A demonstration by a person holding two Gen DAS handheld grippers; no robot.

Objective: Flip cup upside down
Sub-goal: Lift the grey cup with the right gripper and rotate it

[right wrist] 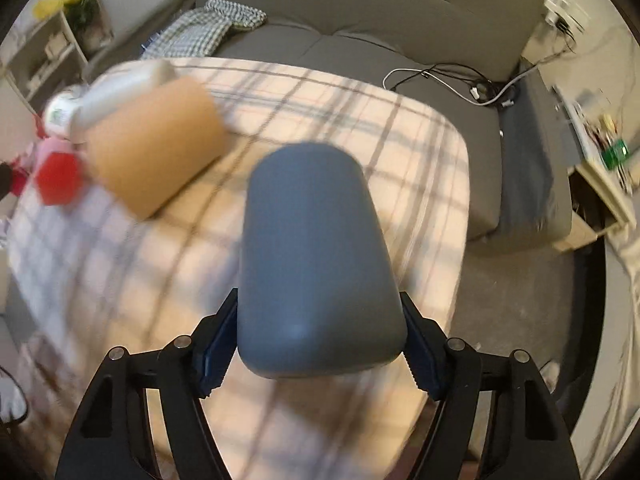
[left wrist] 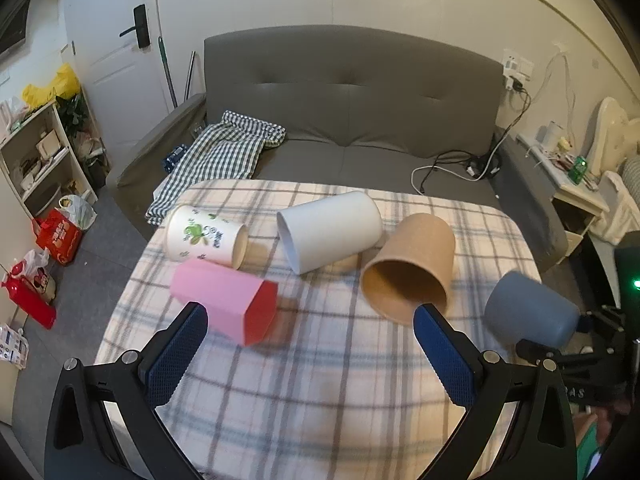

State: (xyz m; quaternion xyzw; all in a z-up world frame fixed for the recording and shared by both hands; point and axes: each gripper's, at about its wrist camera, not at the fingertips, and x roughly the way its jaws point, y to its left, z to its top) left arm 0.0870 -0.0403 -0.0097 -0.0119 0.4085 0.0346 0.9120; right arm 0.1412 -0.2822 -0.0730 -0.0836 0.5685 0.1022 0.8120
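Left wrist view: The left gripper (left wrist: 310, 320) hangs over the near part of the checked tablecloth (left wrist: 320, 380) with its jaws spread wide and nothing between them. Four cups lie on their sides on the cloth: a pink cup (left wrist: 224, 306), a printed white cup (left wrist: 206, 238), a plain white cup (left wrist: 330, 236) and a brown paper cup (left wrist: 410, 268). At the right edge, the blue cup (left wrist: 532, 312) is lifted and tilted, with the right gripper's black frame at its far side.

Right wrist view: The right gripper (right wrist: 320, 344) is clamped on the blue cup (right wrist: 316, 248), one blue pad on each side near the end closest to the camera. The cup points away from the camera over the cloth. Its rim is not visible, so which end is the mouth cannot be told. The image is blurred.

Handling: The wall looks smooth, matte and rigid, probably plastic or ceramic, and light to moderate in weight. The tapered, smooth wall may slip, so grip across the body with the pads flat. Set it down gently on the soft cloth, where it may tip.
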